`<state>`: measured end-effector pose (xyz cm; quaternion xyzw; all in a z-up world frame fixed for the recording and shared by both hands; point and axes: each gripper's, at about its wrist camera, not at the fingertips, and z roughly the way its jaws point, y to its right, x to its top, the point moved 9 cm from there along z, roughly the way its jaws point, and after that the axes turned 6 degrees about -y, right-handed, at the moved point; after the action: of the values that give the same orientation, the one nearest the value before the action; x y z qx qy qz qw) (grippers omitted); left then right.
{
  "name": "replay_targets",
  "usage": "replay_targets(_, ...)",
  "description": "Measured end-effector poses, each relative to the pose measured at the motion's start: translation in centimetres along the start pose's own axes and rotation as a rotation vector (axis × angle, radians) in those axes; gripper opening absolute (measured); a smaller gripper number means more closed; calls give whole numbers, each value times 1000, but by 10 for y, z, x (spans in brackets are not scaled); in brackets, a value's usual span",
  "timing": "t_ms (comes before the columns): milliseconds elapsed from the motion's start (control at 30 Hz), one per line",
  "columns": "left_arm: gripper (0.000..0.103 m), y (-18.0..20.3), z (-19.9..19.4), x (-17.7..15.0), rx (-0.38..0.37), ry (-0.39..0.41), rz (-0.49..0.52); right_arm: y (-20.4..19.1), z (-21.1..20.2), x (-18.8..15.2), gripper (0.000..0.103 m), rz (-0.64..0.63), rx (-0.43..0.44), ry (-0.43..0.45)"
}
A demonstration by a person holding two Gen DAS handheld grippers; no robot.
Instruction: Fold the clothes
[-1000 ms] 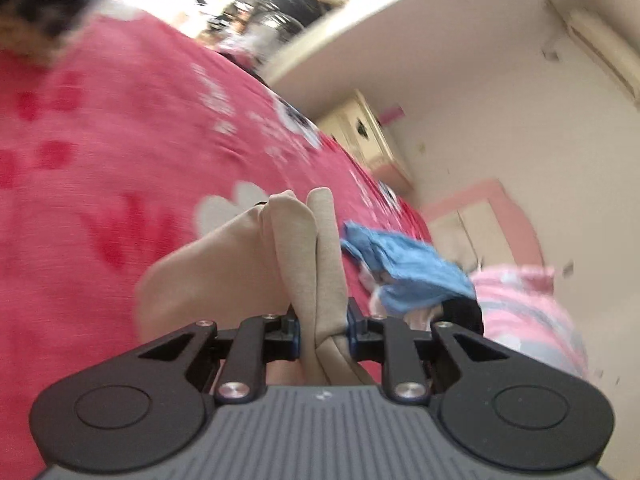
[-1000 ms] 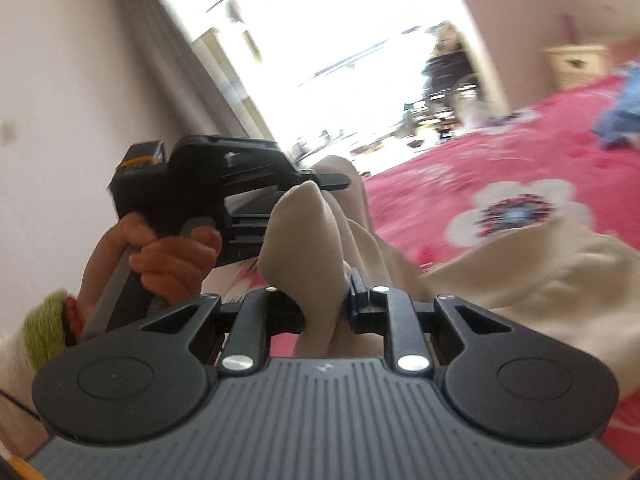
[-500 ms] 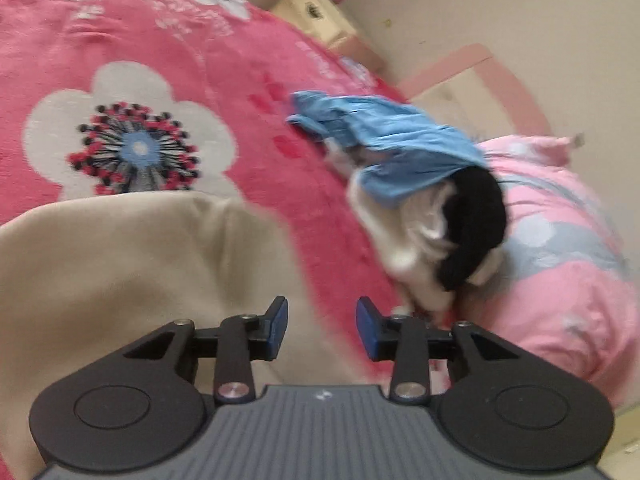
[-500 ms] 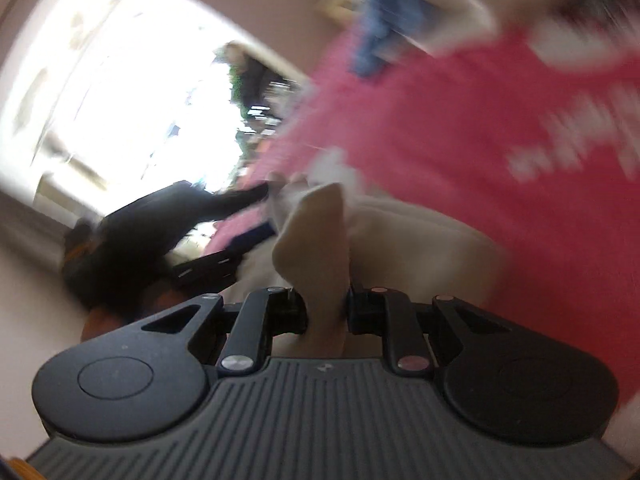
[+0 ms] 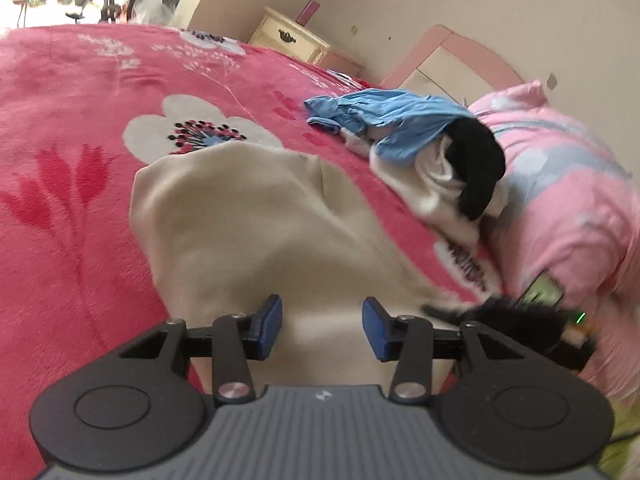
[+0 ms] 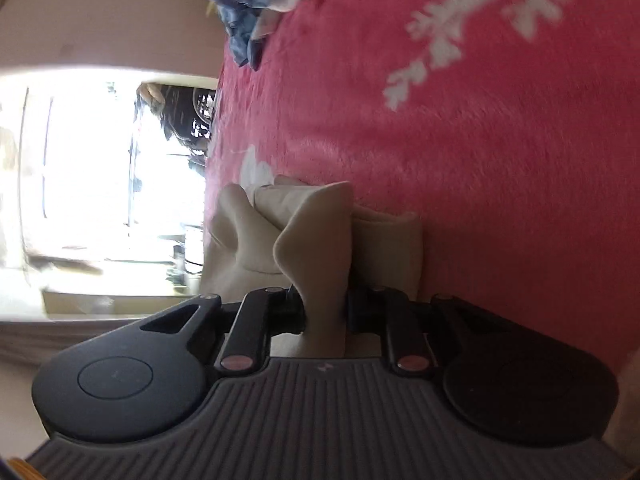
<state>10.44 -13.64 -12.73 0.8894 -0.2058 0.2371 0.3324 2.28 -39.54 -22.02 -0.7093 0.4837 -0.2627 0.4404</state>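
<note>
A beige garment point(image 5: 248, 224) lies spread on the red flowered bedspread point(image 5: 72, 168). My left gripper point(image 5: 322, 326) is open and empty, just above the garment's near part. In the right wrist view, which is rolled sideways, my right gripper point(image 6: 325, 312) is shut on a bunched fold of the same beige garment point(image 6: 316, 236), close to the bedspread point(image 6: 500, 168). The right gripper also shows as a dark blurred shape at the right edge of the left wrist view point(image 5: 520, 320).
A pile of other clothes, blue point(image 5: 384, 116), white and black point(image 5: 476, 164), lies further back on the bed. A pink and grey quilt point(image 5: 568, 200) is at the right. A cream nightstand point(image 5: 292, 42) stands by the wall. A bright window point(image 6: 80, 184) is beyond the bed.
My left gripper let go of the beige garment about a second ago and now hovers open over it. My right gripper kept its hold and rolled sideways, coming down near the bed.
</note>
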Motion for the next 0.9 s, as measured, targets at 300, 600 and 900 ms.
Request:
replay_targets(300,45,19,-24,-1,39,127,125,-47,-77,17,29,-201,-171,192)
replay_targets(600,44,46,-2,-50,166,107,400,-109,-9,-49,23,-966,-425,-57)
replay_targets(900,45,33,4,-56,96,124,328,-91,35,-40,20,-1036,-594,-179)
